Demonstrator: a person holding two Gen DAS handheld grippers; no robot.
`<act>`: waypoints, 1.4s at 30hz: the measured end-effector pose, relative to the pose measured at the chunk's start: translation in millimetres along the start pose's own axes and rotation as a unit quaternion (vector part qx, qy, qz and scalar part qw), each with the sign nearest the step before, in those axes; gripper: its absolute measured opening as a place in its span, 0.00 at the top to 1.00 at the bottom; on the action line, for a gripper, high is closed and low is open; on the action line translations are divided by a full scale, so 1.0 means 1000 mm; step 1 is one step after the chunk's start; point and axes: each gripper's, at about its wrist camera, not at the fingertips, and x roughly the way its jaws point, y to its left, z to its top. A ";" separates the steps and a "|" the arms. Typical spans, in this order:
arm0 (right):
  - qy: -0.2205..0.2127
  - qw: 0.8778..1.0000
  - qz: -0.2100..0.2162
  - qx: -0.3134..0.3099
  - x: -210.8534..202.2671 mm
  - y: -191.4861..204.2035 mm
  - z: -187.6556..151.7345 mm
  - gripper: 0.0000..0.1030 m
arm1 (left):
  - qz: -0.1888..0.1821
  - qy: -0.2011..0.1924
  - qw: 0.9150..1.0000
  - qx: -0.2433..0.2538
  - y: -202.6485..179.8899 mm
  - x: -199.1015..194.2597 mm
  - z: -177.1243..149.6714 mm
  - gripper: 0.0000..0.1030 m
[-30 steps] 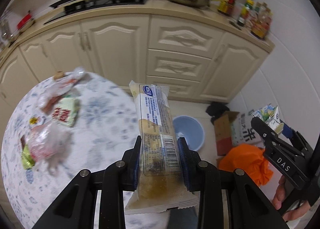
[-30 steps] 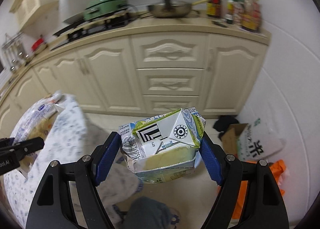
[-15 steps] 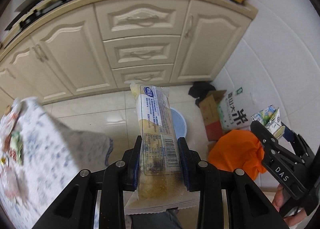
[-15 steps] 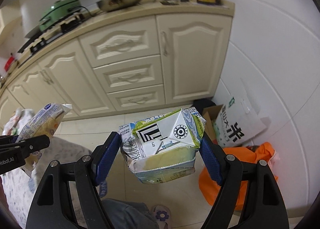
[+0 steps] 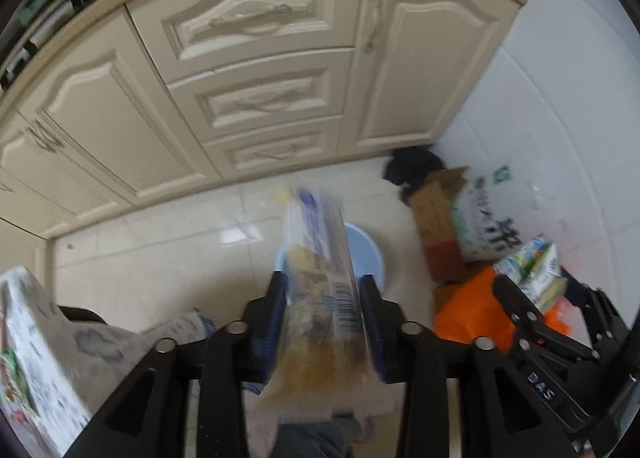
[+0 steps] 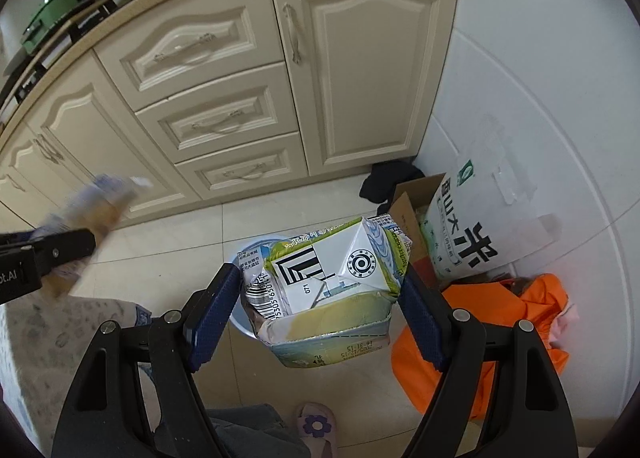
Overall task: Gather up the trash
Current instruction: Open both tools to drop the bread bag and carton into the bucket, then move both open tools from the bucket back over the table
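Directly above a blue bin (image 5: 366,254) on the kitchen floor, the left gripper (image 5: 322,322) has just been opening its jaws, and the blurred snack wrapper (image 5: 320,278) between them appears to be slipping free. Beside it, the right gripper (image 6: 318,312) is clamped on a crushed milk carton (image 6: 328,282), which hangs over the same bin (image 6: 248,254). Releasing well likely means holding each piece squarely over the rim before letting go, since an orange bag (image 6: 500,338) and a cardboard box (image 6: 408,213) crowd the bin's side.
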 end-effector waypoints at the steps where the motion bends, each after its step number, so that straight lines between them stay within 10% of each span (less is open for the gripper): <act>1: 0.002 1.000 0.000 0.000 0.004 0.002 0.002 0.23 | 0.007 -0.006 1.000 -0.003 0.000 0.004 0.002 0.38; 3: 0.007 1.000 -0.001 -0.003 0.014 0.006 0.004 0.23 | 0.010 -0.017 1.000 -0.006 0.003 0.012 0.007 0.26; 22: 0.028 0.998 0.028 -0.045 0.043 0.090 0.023 0.18 | 0.059 0.008 0.997 -0.039 0.065 0.031 -0.012 0.26; 24: 0.050 0.998 0.021 -0.028 0.049 0.091 0.025 0.06 | 0.059 0.006 0.997 -0.045 0.070 0.031 -0.014 0.26; 42: 0.076 0.997 0.018 -0.027 0.054 0.092 0.019 0.06 | 0.064 0.002 0.997 -0.052 0.083 0.012 -0.023 0.26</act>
